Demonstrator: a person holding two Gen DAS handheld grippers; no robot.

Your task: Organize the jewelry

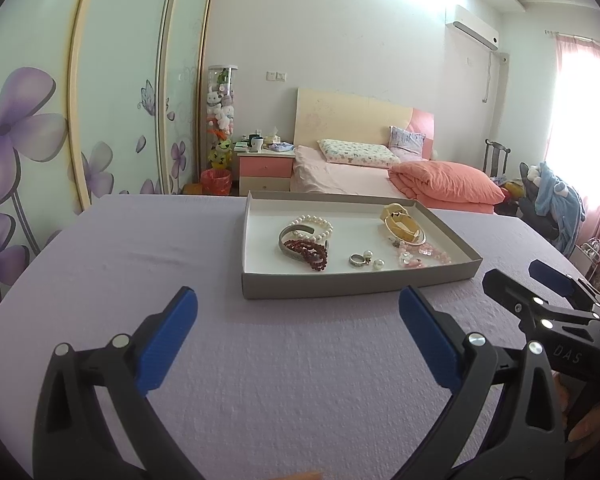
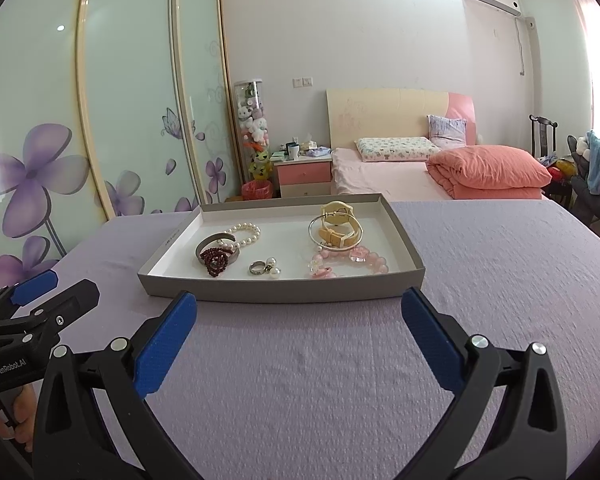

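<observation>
Left wrist: left tool (image 1: 298, 322) spread wide, empty, above lilac-covered bench (image 1: 140, 248); grey tray (image 1: 360, 280) at 12 o'clock, holding pearl bracelet (image 1: 314, 228), red beads (image 1: 310, 252), ring (image 1: 357, 260). Right wrist: right tool (image 2: 299, 322) likewise released, tray just ahead, watch (image 2: 338, 220) at 1 o'clock. Likely risk: tangled bracelets lifting together; small ring slipping from broad pads.

Jewelry-filled tray (image 1: 256, 284) beyond spread left gripper (image 1: 298, 316) fingers (image 1: 168, 340).
</observation>
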